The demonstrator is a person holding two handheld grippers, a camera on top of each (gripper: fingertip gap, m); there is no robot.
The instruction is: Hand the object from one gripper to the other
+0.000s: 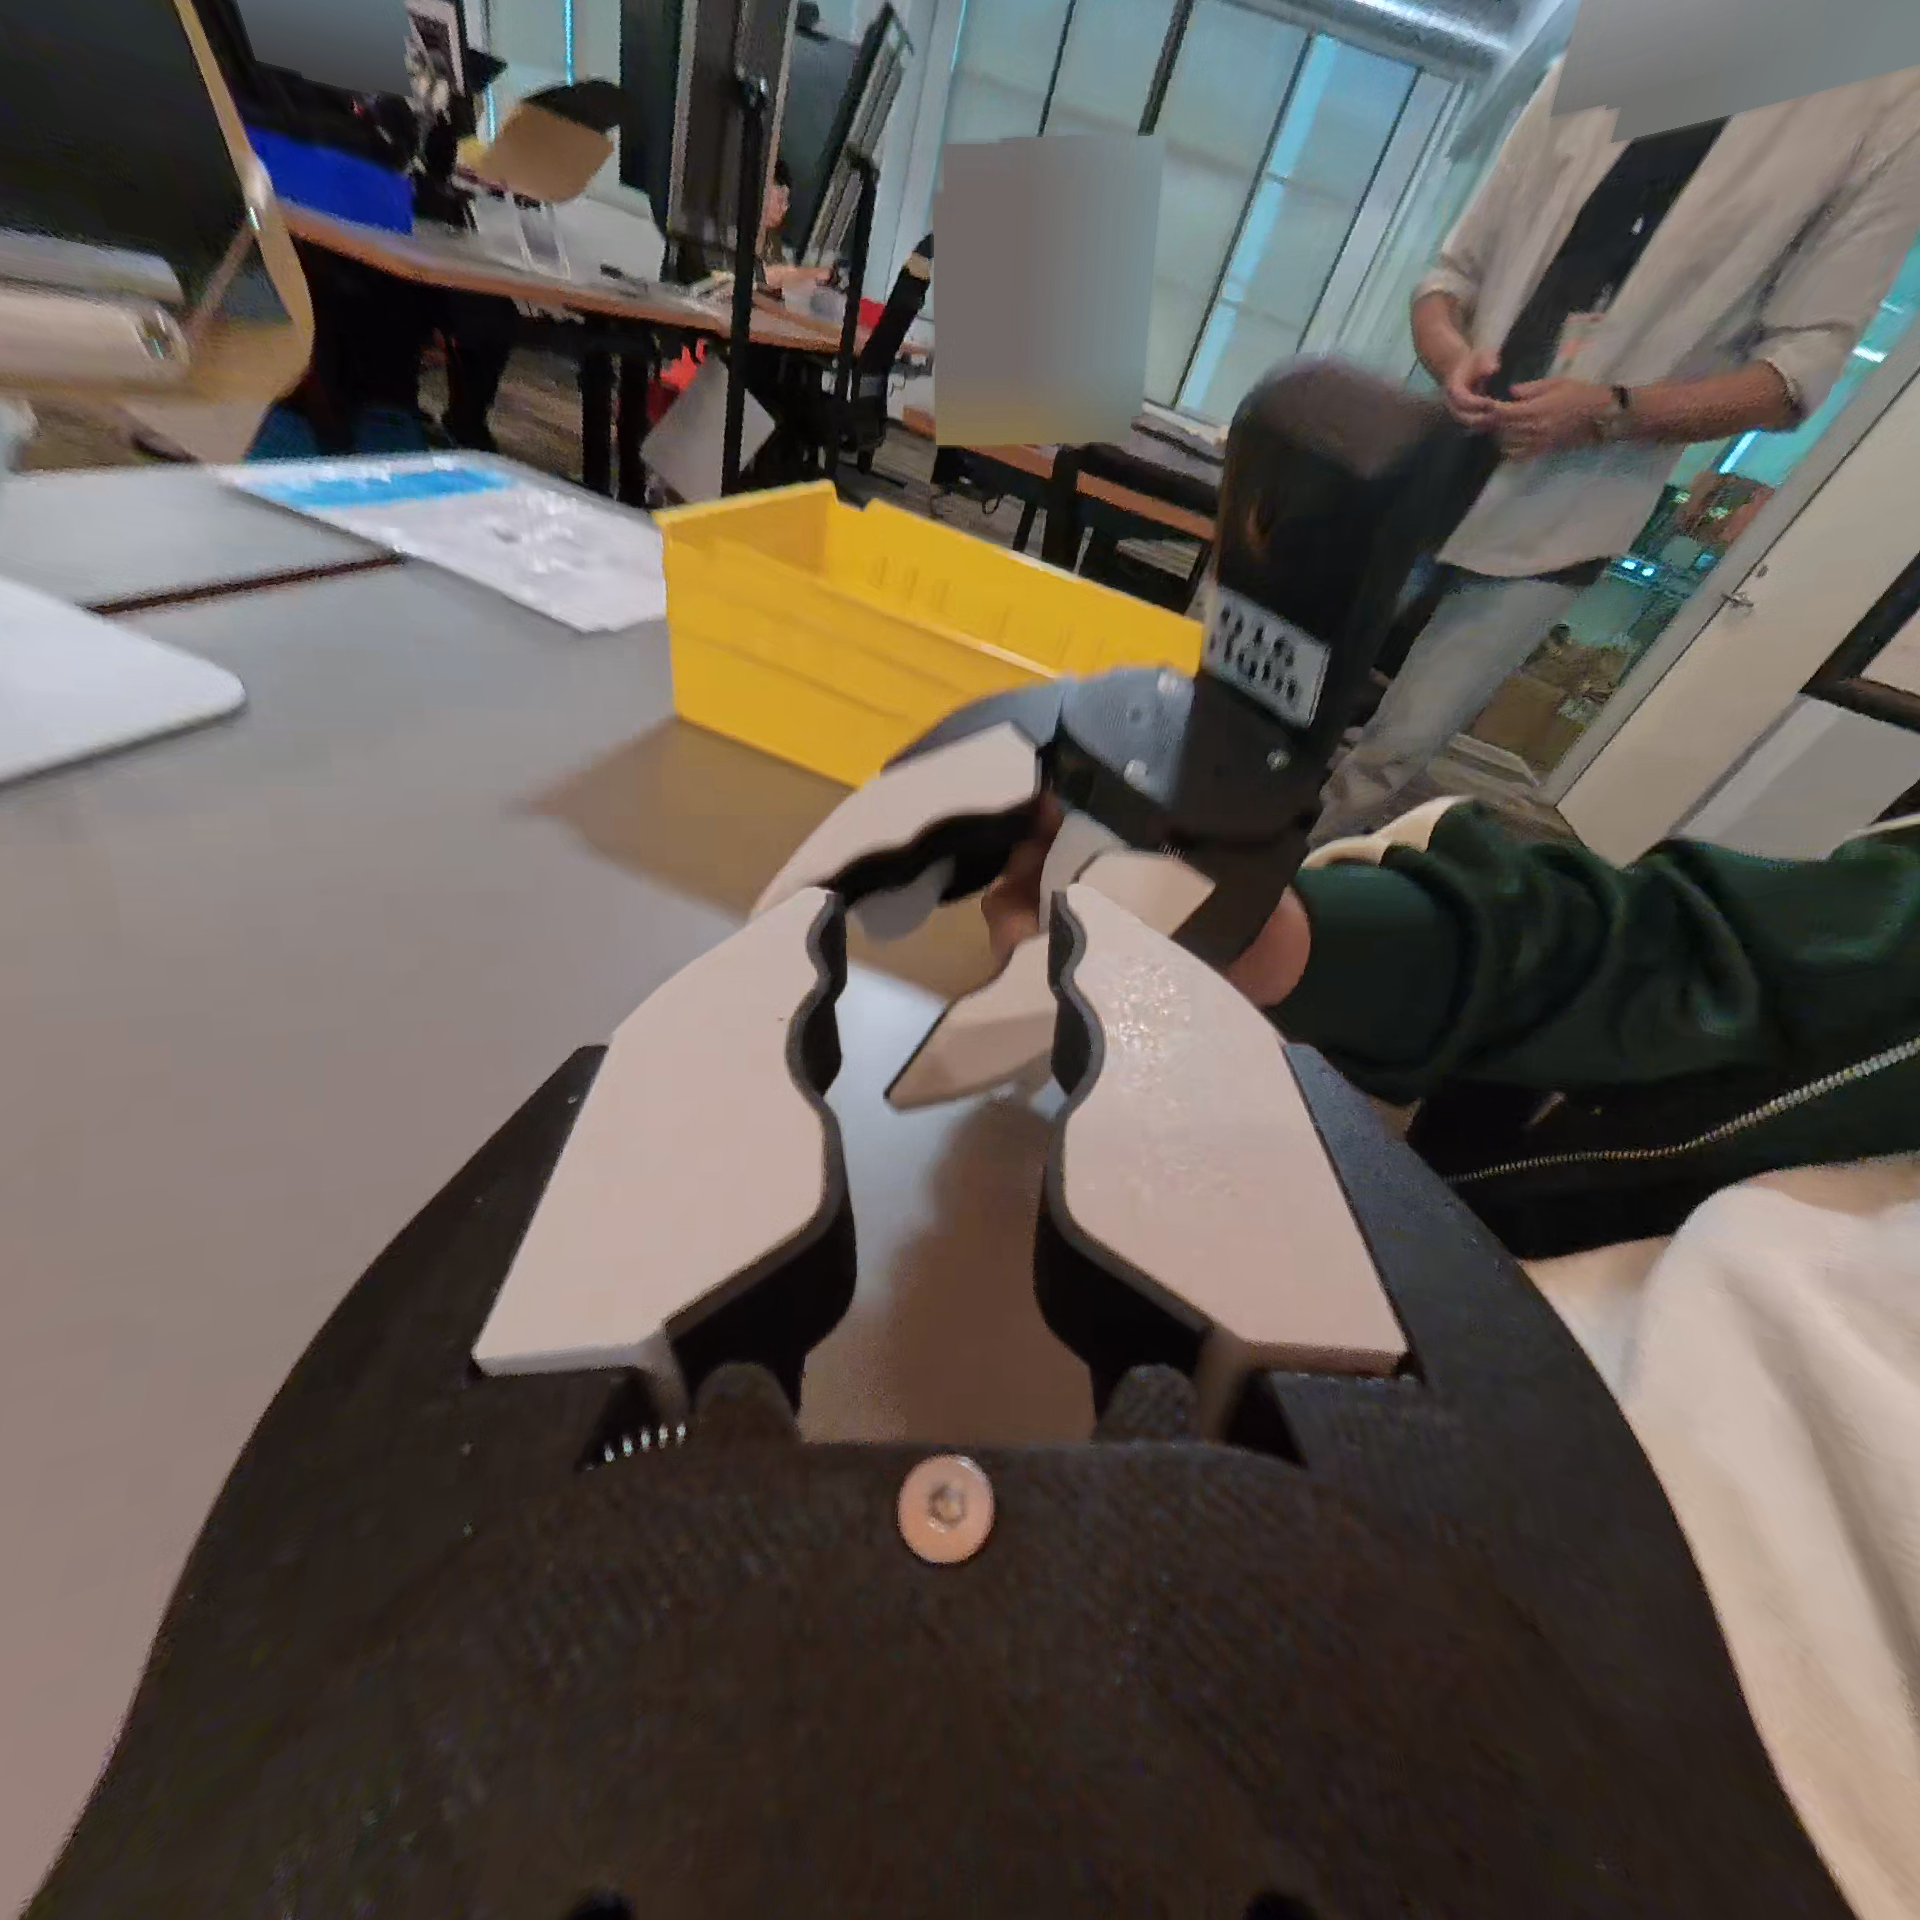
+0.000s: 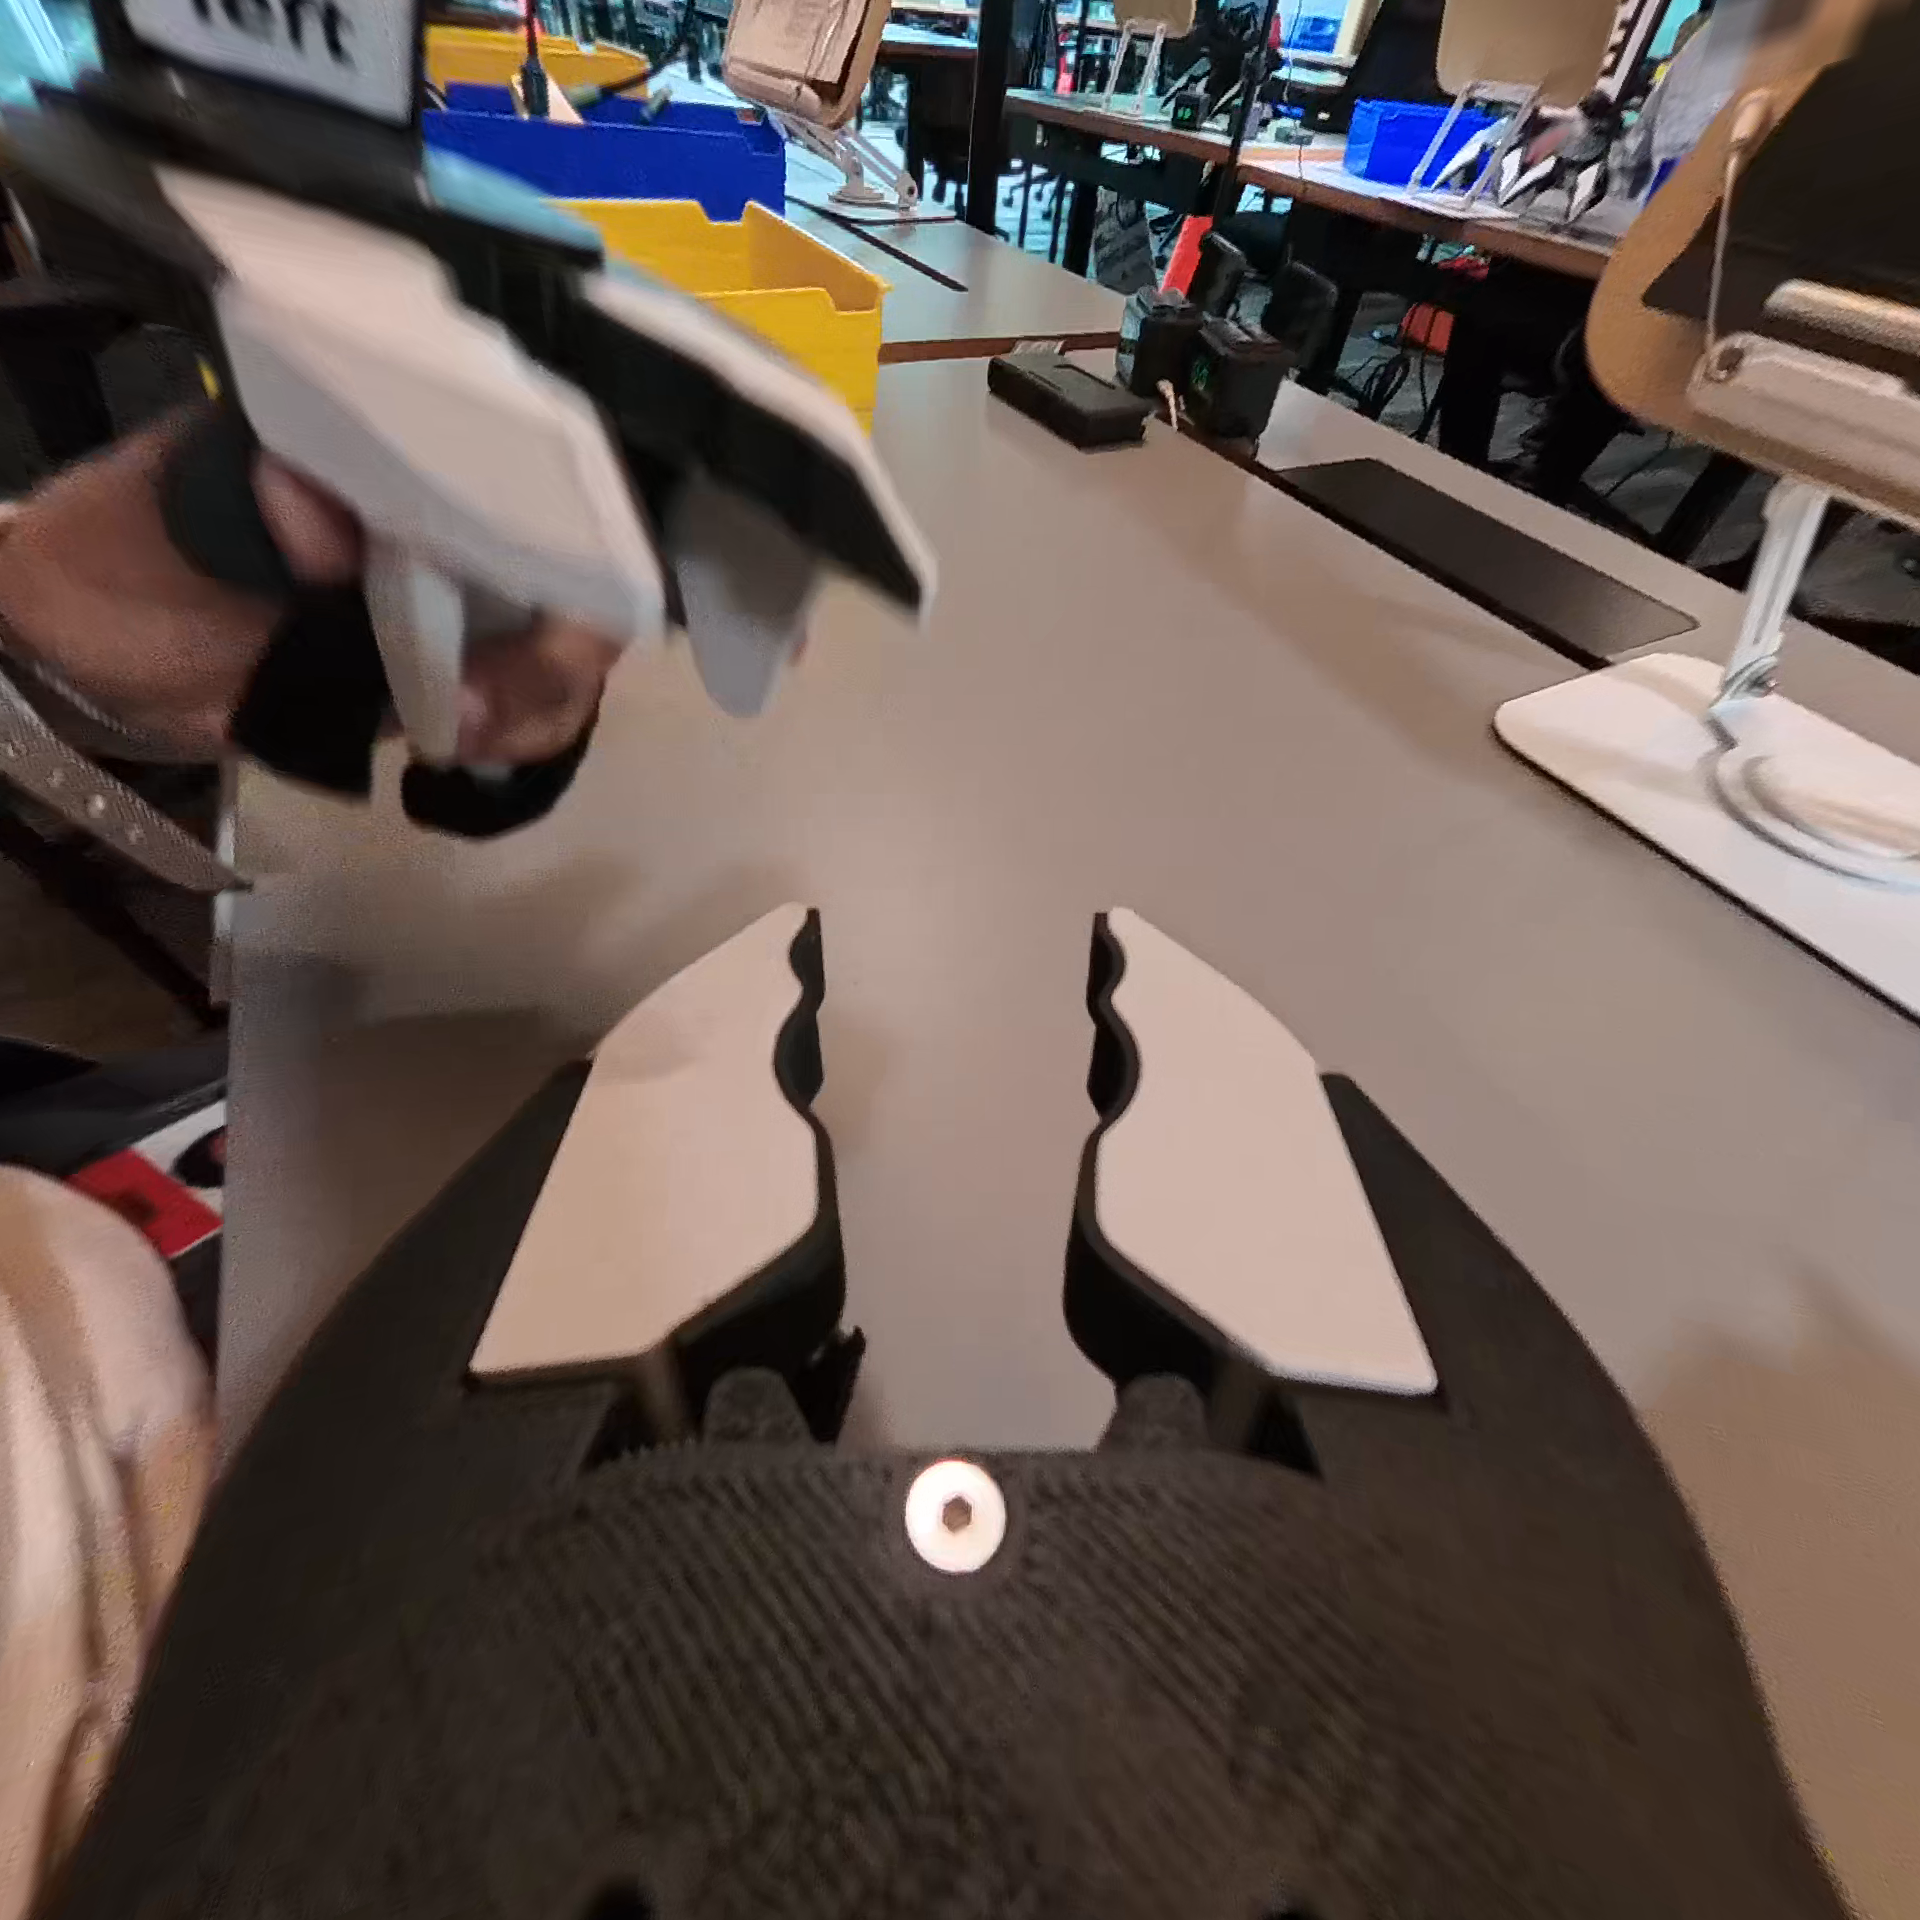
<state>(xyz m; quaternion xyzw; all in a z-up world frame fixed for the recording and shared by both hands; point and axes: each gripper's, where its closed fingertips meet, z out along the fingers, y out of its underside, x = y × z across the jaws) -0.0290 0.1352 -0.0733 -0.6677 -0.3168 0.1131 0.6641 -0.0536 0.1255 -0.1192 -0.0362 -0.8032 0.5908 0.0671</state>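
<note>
My left gripper (image 1: 940,914) is open over the grey table (image 1: 312,935), with nothing between its white fingers (image 1: 707,1122). My right gripper (image 2: 956,925) is also open and empty. The two face each other closely. The right gripper (image 1: 894,862) shows just past the left one's tips, held by a hand in a green sleeve (image 1: 1558,966). The left gripper (image 2: 779,592) shows blurred at the upper left of the right wrist view. A small grey piece (image 2: 738,634) hangs below its fingers, and a similar piece (image 1: 904,904) shows on the right gripper. I cannot tell whether these are the object or gripper parts.
A yellow bin (image 1: 883,644) stands on the table behind the grippers and also shows in the right wrist view (image 2: 790,301). A white monitor stand base (image 2: 1704,769) sits at the right. Black chargers (image 2: 1205,364) and a clear bag (image 1: 468,520) lie farther back. A person (image 1: 1610,364) stands beyond the table.
</note>
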